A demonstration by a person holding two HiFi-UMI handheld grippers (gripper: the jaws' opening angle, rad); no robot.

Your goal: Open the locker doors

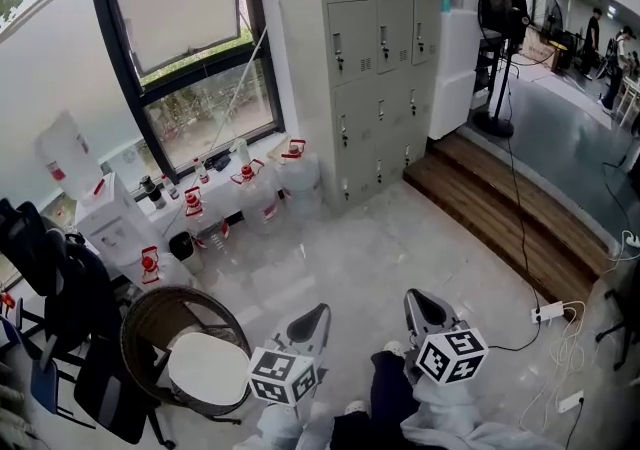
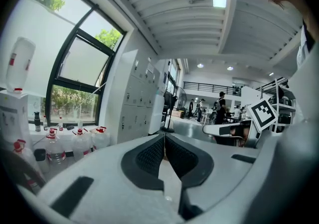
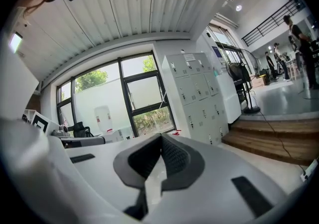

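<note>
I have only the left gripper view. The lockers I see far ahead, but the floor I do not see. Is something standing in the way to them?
Observer: No. In the head view, nothing stands on the pale floor between the left gripper and the lockers.
Operator: And low down, on my left side?
Observer: A round wicker chair with a white cushion stands close by, left of the left gripper.
Operator: Is the right gripper holding something?
Observer: No. The right gripper view shows the right gripper with its jaws together and nothing between them.
</note>
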